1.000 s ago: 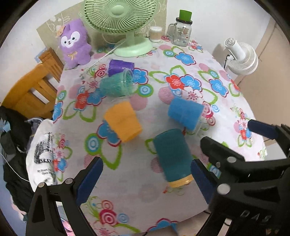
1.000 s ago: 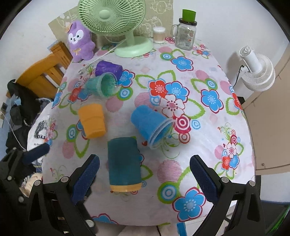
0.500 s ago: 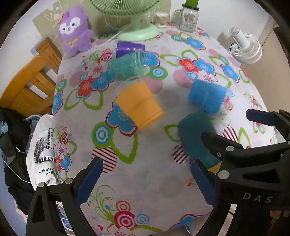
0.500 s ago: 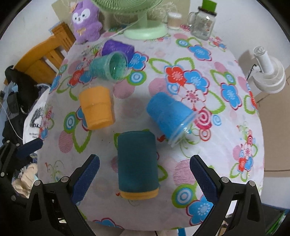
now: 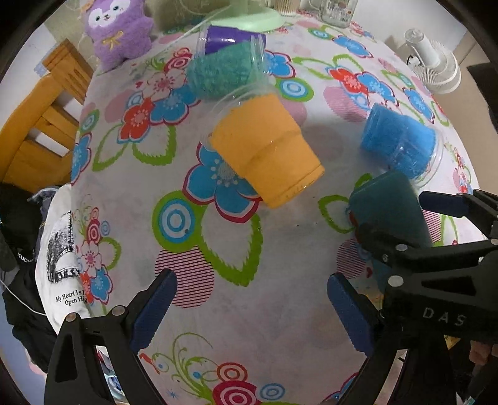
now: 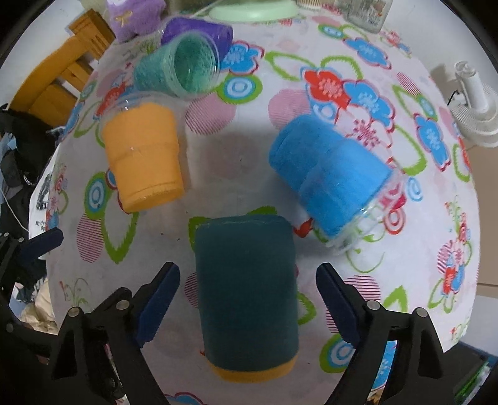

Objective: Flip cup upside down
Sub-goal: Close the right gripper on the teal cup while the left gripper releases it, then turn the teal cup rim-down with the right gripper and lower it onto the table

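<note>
Right wrist view: your right gripper [image 6: 248, 297] is spread wide, 1 blue pad on each side of the dark teal cylindrical cup with the yellow rim band [image 6: 247, 293], neither pad touching it. That cup lies on its side on the round table with the flowered cloth [image 6: 358, 62], yellow band toward the camera. The bright blue fuzzy-sleeved clear plastic cup [image 6: 330, 183] lies on its side just right of it, mouth toward the table edge. The orange sleeved plastic cup [image 6: 143, 159] lies on its side to the left; the green sleeved cup [image 6: 177, 68] lies behind that, open mouth facing you, with a purple cup [image 6: 199, 29] just behind it.

Left wrist view: your left gripper [image 5: 252, 307] is also wide open, holding nothing, above bare cloth. The orange cup [image 5: 264, 149] lies ahead of it. Your right gripper's black frame covers part of the dark teal cup [image 5: 389, 208]. A purple plush toy [image 5: 119, 29] sits at the far edge, beside a wooden chair [image 5: 37, 124].
</note>
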`<state>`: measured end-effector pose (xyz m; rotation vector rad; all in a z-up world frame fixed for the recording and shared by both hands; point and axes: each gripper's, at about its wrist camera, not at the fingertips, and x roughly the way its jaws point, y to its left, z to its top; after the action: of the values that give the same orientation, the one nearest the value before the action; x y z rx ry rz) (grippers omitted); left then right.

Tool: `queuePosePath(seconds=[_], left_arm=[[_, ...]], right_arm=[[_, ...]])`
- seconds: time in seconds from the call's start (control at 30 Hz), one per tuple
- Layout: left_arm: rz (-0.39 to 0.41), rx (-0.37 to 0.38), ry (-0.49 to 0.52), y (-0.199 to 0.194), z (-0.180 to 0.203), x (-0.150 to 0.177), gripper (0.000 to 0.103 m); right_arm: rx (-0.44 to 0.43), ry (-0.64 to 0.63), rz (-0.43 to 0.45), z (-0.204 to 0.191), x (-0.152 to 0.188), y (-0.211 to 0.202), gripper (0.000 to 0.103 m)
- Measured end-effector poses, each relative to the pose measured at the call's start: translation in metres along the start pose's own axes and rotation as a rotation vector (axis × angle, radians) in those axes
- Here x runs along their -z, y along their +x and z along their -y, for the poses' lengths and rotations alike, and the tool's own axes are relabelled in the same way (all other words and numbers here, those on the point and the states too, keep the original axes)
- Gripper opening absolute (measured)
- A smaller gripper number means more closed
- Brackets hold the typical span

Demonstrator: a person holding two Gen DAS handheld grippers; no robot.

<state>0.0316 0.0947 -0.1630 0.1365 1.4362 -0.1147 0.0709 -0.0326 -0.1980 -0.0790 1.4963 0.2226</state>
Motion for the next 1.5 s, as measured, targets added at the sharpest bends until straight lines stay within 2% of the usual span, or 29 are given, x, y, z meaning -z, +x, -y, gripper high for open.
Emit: queuePosePath(seconds=[0.13,0.3,0.53,0.73,0.87,1.07,1.27,1.5], left_arm=[[-0.018,0.009,0.005,0.009,0.000,-0.002,0.098],[-0.032,0.011,0.004,0.017,0.000,-0.005,0.098],[-0.053,0.013,0.003,0.028,0.001,-0.004,0.098],[-0.049,0.021,-0.008,0.026,0.000,0.001,0.098],[-0.040,0.040,-0.031,0.013,0.000,0.002,0.098],[0.008,0.083,-0.068,-0.013,0.004,0.005,0.098],[0.075,0.089,-0.058,-0.045,0.016,0.007,0.098],[0.153,0.075,-0.043,-0.072,0.019,0.013,0.098]], right_arm=[[-0.001,-0.011,-0.023,-0.003,-0.005,0.012,0.084],[0.006,-0.037,-0.053,-0.008,-0.010,0.027,0.072],[0.056,-0.098,-0.035,-0.020,-0.009,0.030,0.069],[0.030,-0.101,0.000,-0.021,-0.004,0.020,0.069],[0.012,-0.095,0.047,-0.020,-0.001,-0.002,0.069],[0.013,-0.075,0.162,-0.017,0.012,-0.045,0.068],[-0.001,-0.048,0.264,-0.001,0.023,-0.087,0.068],[-0.010,-0.074,0.418,-0.004,0.037,-0.117,0.068]])
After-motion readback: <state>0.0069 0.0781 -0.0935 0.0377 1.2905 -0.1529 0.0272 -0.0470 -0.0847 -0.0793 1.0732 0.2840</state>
